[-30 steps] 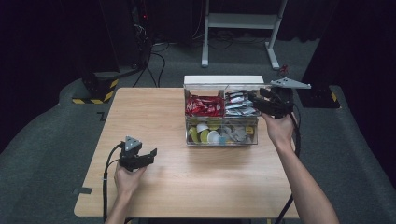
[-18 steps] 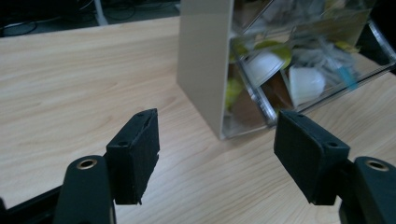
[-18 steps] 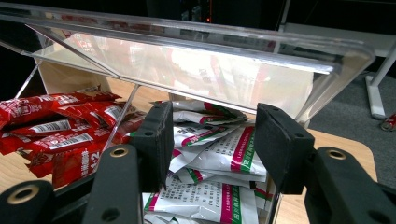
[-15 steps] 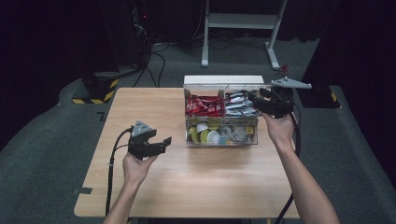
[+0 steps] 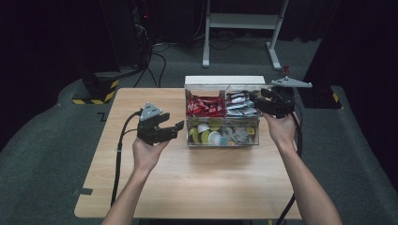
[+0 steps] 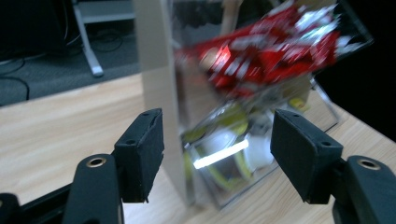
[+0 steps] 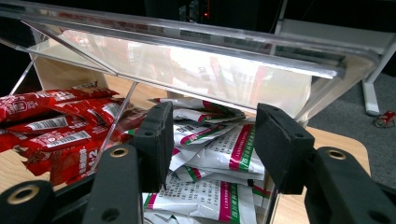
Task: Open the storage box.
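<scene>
A clear acrylic box [image 5: 223, 143] stands at the middle back of the wooden table [image 5: 197, 187]. It holds red sachets [image 5: 205, 105] at back left, white sachets [image 5: 240, 104] at back right and several capsules [image 5: 211, 136] in front. My left gripper [image 5: 177, 129] hovers open just left of the box. In the left gripper view, the box's near corner [image 6: 180, 140] sits between the open left gripper [image 6: 217, 140] jaws, blurred. My right gripper [image 5: 256, 98] is open at the box's right back. The right gripper [image 7: 212, 140] points at the white sachets [image 7: 219, 154], under the raised clear lid [image 7: 187, 51].
The floor behind the table carries cables [image 5: 155, 61], a white frame's legs [image 5: 277, 51] and a yellow-black striped base [image 5: 96, 91]. Each gripper's cable trails off the front of the table. Bare wood lies in front of the box and to its left.
My left gripper has travelled right and away from the person, from the table's left front up to the box's left side. The right gripper has stayed at the box.
</scene>
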`<state>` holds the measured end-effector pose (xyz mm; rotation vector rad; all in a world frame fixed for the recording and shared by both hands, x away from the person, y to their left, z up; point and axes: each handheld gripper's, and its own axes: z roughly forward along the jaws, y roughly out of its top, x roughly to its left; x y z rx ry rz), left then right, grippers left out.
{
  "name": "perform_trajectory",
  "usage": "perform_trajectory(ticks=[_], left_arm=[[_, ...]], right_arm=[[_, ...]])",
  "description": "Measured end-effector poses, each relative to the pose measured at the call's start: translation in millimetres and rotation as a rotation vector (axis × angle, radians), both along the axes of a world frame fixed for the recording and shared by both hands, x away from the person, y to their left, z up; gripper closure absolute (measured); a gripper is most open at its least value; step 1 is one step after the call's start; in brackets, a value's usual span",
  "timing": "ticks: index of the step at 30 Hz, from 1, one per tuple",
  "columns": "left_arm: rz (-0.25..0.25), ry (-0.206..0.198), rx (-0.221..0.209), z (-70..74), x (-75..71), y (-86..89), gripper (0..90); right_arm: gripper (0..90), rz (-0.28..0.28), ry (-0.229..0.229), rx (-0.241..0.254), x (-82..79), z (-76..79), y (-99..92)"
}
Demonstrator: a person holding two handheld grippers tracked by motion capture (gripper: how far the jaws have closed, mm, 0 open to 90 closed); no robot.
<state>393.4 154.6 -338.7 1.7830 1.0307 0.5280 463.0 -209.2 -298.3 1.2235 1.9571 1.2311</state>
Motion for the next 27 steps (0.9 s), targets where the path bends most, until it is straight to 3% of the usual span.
perform_trajectory(ticks=[6,14,17,22,24,27], left_arm=[[-0.007,-0.001,0.009,15.1,13.4,-18.8,39.9],[0.025,0.019,0.047,16.6,32.0,-33.4,45.6],[0.044,0.016,0.076,16.0,38.9,-37.0,53.8],[0.054,0.024,0.086,15.6,42.9,-38.1,59.2],[0.054,0.013,0.124,16.7,43.3,-42.3,62.6],[0.057,0.015,0.134,16.7,44.0,-44.2,64.2]], right_arm=[[47.9,0.003,0.003,0.001,0.1,0.2,-0.3],[47.9,0.0,0.0,-0.006,0.2,0.4,0.2],[48.0,0.0,-0.001,-0.008,0.0,0.2,0.3],[48.0,-0.003,0.0,-0.007,-0.4,0.1,0.8],[47.9,-0.001,-0.004,-0.011,-0.3,-0.2,0.8],[48.0,0.0,-0.005,-0.01,-0.3,-0.4,0.6]])
